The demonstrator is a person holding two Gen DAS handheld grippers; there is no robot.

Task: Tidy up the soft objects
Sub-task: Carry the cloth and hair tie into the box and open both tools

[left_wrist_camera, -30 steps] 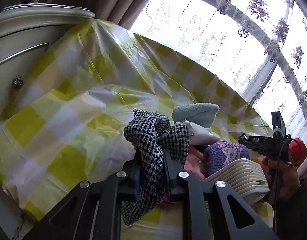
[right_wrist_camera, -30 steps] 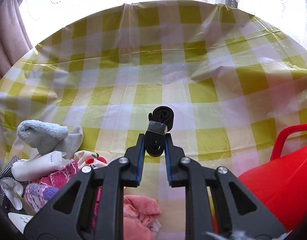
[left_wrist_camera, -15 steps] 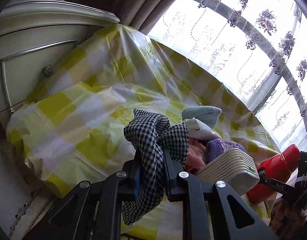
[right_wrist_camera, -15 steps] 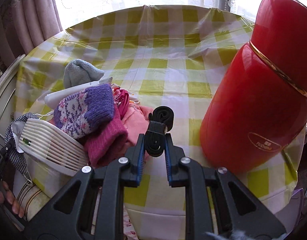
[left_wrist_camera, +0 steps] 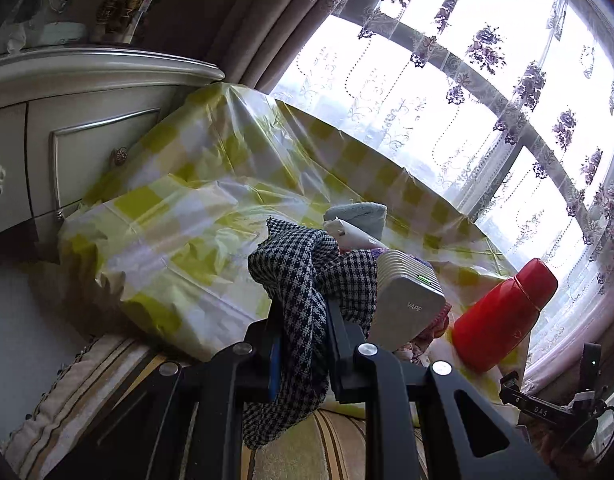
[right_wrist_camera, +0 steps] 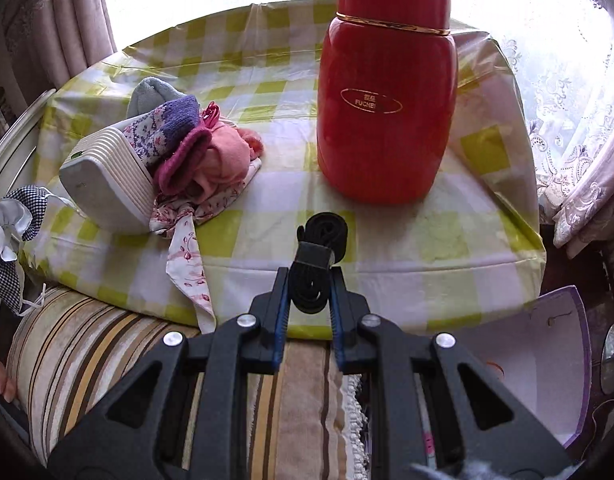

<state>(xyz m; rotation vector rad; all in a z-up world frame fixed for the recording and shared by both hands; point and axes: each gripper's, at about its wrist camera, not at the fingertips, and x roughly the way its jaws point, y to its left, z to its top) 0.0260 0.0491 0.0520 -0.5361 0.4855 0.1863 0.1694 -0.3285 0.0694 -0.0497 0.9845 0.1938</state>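
yellow-checked counter (right_wrist_camera: 243, 240) now lies farther from both tools than a second ago. left tool (left_wrist_camera: 303, 320) clamps the houndstooth cloth (left_wrist_camera: 307, 276), right tool (right_wrist_camera: 309, 292) grips a black strap (right_wrist_camera: 319, 256); both are likely being carried off the sock pile (right_wrist_camera: 187, 148).

Your left wrist view looks along its tongs (left_wrist_camera: 303, 344) from off the table's (left_wrist_camera: 179, 216) near-left corner, tilted slightly down, facing across toward the window (left_wrist_camera: 487, 92). Your right wrist view sits off the near edge, pitched steeper, looking over its tongs (right_wrist_camera: 309, 300) onto the tabletop, close in. Both views share the table, the red flask (left_wrist_camera: 503, 316) (right_wrist_camera: 387, 100), the ribbed white device (left_wrist_camera: 407, 300) (right_wrist_camera: 103, 184) and the pile of soft things beside it.
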